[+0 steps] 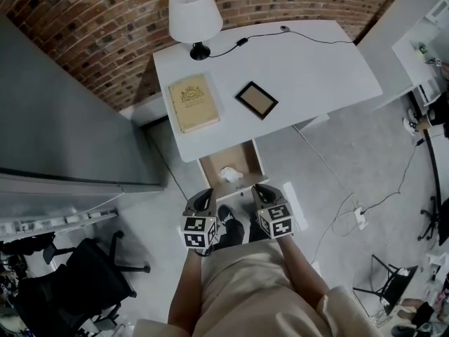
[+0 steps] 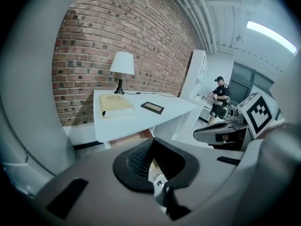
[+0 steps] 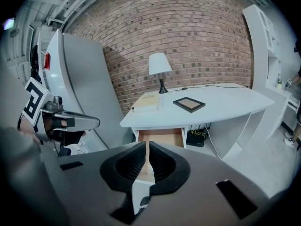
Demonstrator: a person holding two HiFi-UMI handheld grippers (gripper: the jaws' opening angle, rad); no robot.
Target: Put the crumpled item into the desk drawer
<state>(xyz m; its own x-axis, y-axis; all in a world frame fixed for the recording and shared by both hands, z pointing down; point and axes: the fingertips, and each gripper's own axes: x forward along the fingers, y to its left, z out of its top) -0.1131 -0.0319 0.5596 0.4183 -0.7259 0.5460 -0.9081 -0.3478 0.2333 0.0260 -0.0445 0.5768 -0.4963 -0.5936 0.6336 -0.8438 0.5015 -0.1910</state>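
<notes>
**A:** What's the biggest thing out in front of the tools?

**B:** The brick wall [image 1: 91, 27], far ahead of both. A tall grey cabinet [image 1: 63, 111] stands off to the left tool's [image 1: 205, 196] side. The white tabletop [image 1: 309, 69] runs across ahead of both tools, against the wall.

**A:** And the drawer?

**B:** The drawer [image 1: 245, 159] is pulled out from under the tabletop's near edge, towards the tools. It sits just ahead of them and roughly between them. The right tool [image 1: 261, 192] looks almost straight into it.

**A:** What's on top?

**B:** A lamp [image 1: 194, 14] with a white shade stands at the far edge, ahead of the left tool. A tan book [image 1: 194, 102] lies nearer, on the same side. A dark picture frame [image 1: 256, 100] lies flat ahead of the right tool, near the book but not touching it.

**A:** How are the tools themselves?

**B:** They're side by side and close to the person's body. On each the jaws are drawn nearly together, leaving only a thin slit with nothing held in it.

**A:** Where's the crumpled item?

**B:** The white crumpled item [image 1: 229, 174] lies in the drawer, near its front end. It is just ahead of the tool tips and touches neither.
</notes>
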